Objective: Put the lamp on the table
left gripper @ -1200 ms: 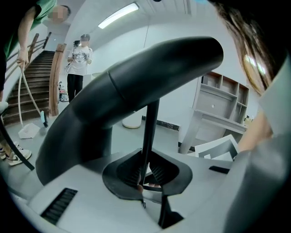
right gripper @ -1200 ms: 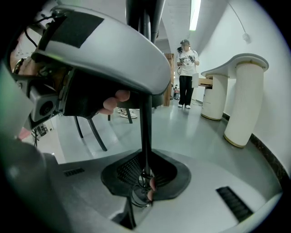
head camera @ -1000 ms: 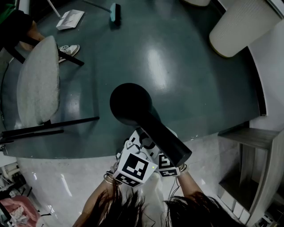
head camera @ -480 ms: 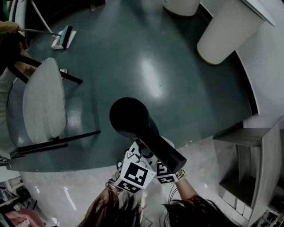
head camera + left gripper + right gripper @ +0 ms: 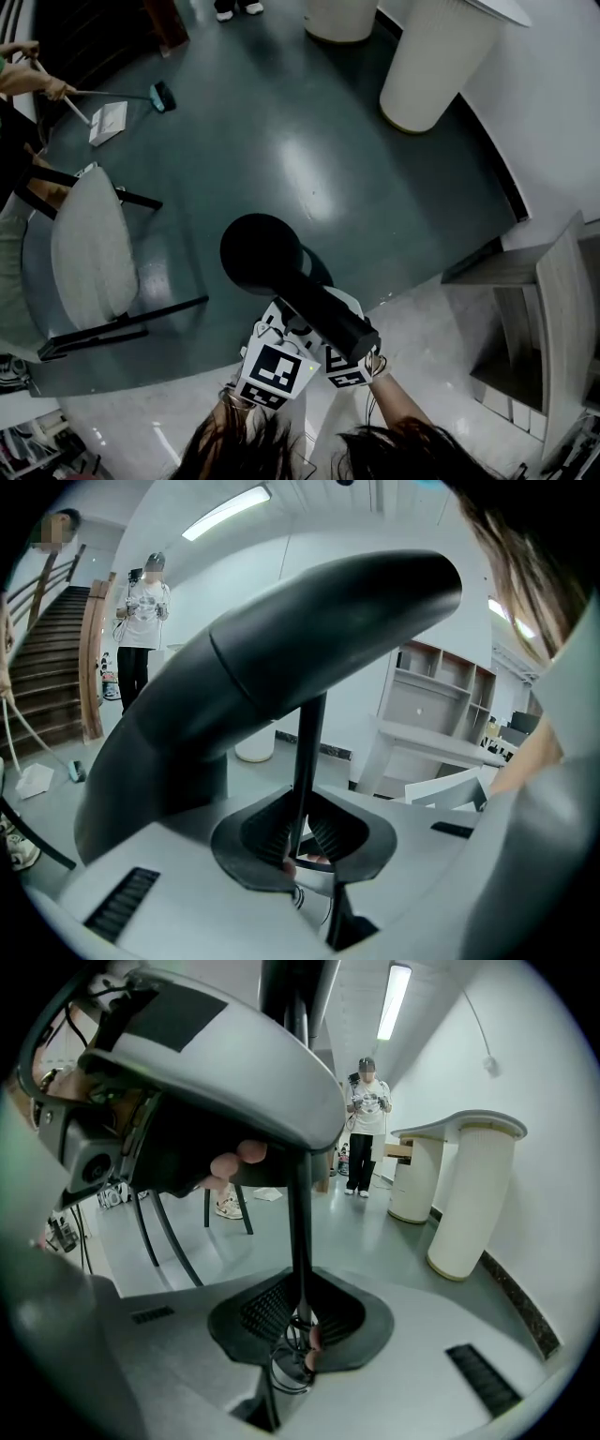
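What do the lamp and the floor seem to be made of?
The lamp looks like matte black painted metal, possibly plastic: its surface is dull and even. The floor seems to be a glossy dark teal coating, perhaps epoxy: it shows bright light reflections.

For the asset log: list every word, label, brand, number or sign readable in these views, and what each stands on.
No readable text in any view.
On the marker cubes: black-and-white square patterns only, no letters or numbers.
On the lamp: plain black, no label visible.
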Action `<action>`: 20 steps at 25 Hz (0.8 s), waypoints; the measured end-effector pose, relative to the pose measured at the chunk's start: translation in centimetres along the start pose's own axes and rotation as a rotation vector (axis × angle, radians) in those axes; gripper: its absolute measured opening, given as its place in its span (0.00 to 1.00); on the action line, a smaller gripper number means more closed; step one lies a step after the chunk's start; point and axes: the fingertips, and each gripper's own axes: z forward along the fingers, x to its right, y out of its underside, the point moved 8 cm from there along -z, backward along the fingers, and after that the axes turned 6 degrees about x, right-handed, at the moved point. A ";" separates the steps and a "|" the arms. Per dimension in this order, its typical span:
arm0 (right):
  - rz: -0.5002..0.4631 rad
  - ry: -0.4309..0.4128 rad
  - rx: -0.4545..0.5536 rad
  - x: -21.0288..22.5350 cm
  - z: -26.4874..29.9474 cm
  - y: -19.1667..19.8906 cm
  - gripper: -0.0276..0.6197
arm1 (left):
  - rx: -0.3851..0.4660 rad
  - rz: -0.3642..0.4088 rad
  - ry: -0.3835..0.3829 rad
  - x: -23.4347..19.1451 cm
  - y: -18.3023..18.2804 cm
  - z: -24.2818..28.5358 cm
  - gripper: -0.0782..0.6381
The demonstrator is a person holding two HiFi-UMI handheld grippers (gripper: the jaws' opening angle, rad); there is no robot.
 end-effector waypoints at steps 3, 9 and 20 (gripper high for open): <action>-0.001 0.010 0.013 0.8 -1.2 -0.4 0.13 | 0.004 0.010 -0.004 1.1 -1.0 0.1 0.19; -0.003 0.012 0.031 2.0 -4.0 -1.4 0.13 | 0.006 0.030 -0.013 3.9 -3.2 0.2 0.19; 0.012 0.038 0.048 4.1 -9.8 -2.6 0.13 | 0.010 0.047 -0.009 9.0 -7.3 0.2 0.19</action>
